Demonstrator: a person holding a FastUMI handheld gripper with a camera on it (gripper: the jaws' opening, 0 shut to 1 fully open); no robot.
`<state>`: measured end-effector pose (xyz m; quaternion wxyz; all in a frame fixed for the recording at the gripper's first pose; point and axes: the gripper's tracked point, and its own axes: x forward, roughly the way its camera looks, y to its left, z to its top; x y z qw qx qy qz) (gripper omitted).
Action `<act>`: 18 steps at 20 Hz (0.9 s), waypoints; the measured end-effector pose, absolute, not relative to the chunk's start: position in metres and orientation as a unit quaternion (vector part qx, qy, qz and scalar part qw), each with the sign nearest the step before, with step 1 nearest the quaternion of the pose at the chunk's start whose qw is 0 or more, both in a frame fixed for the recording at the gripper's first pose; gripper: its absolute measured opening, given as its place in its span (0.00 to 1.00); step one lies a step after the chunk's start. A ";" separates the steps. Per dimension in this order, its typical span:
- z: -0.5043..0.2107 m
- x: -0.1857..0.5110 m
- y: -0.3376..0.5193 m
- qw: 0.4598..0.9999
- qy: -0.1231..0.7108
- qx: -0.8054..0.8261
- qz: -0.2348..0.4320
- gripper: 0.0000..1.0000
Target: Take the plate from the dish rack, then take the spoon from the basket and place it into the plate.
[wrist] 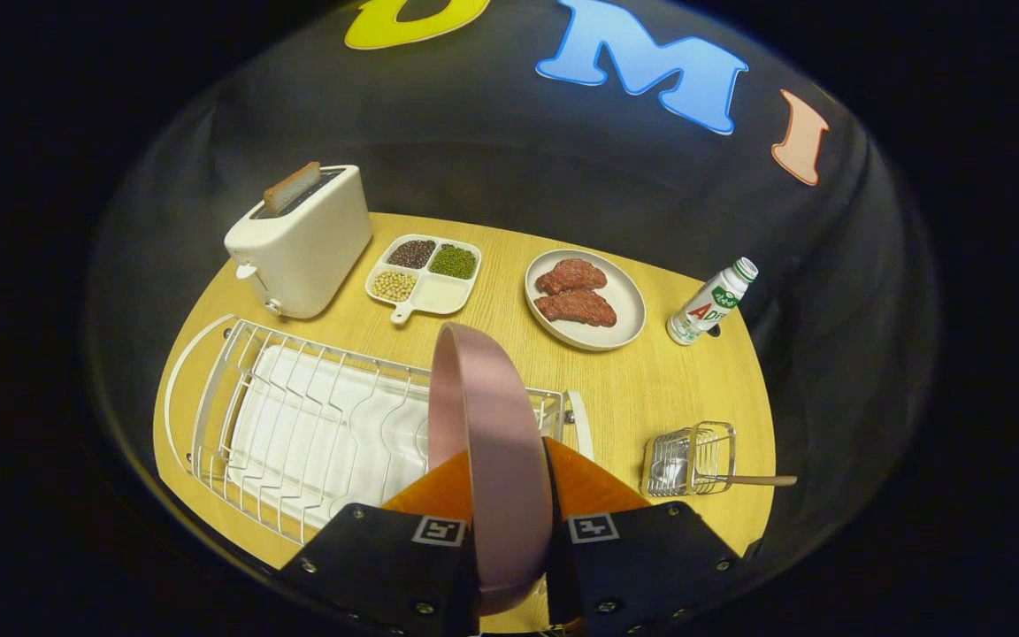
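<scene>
- Round pink plate [483, 416] held edge-on and upright, above the right end of the white wire dish rack [297, 425].
- Gripper [509, 495] fingers closed on the plate, one pressing each face.
- Wooden-handled spoon [753, 480] lies in the small wire basket [691, 458], right of the fingers, handle poking out to the right.
- Light wooden tabletop [651, 389] carries a white toaster [302, 243] with toast, a divided bean tray [425, 274], a plate of meat [585, 299], a small bottle [711, 303].
- Black cloth wall behind.
</scene>
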<state>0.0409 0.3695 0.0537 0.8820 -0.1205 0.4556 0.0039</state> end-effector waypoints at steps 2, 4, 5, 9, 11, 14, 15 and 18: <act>0.056 0.039 0.367 0.882 0.458 -0.110 0.002 0.28; 0.062 0.034 0.363 0.883 0.460 -0.097 0.004 0.28; 0.066 0.030 0.361 0.884 0.460 -0.088 0.006 0.28; 0.084 0.007 0.351 0.888 0.460 -0.016 0.026 0.28; 0.090 -0.012 0.345 0.885 0.462 0.038 0.044 0.28; 0.096 -0.047 0.330 0.878 0.461 0.106 0.069 0.27; 0.096 -0.059 0.325 0.875 0.461 0.125 0.076 0.27; 0.085 -0.098 0.315 0.859 0.467 0.185 0.097 0.27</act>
